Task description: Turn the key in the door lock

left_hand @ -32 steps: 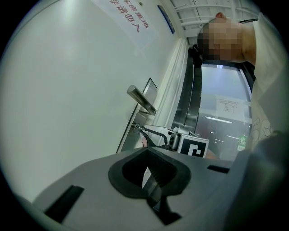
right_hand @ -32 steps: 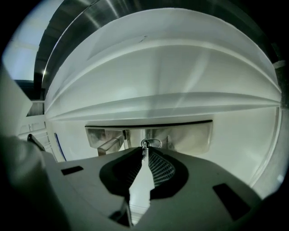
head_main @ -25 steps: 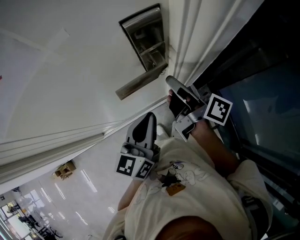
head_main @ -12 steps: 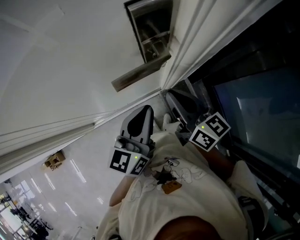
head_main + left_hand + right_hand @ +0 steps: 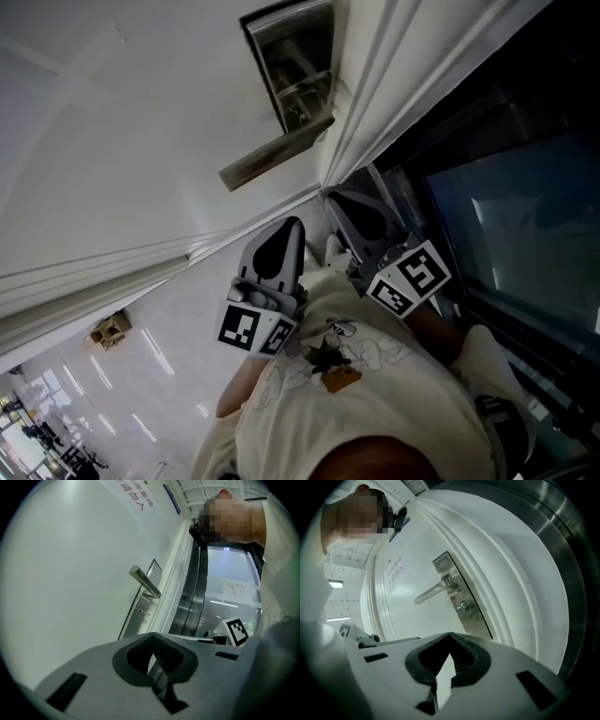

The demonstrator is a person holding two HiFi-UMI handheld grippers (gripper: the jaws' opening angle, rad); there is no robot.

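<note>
Nearest: 2 grippers, both short of the door. Left gripper (image 5: 293, 227): jaws pressed together, nothing between them. Right gripper (image 5: 339, 202): jaws also closed, empty.

Beyond: 1 white door (image 5: 122, 141) with 1 steel lock plate (image 5: 281, 37) and 1 lever handle (image 5: 277, 155). 1 key (image 5: 142, 613) sits in the plate's cylinder below the lever, apart from both grippers.
</note>
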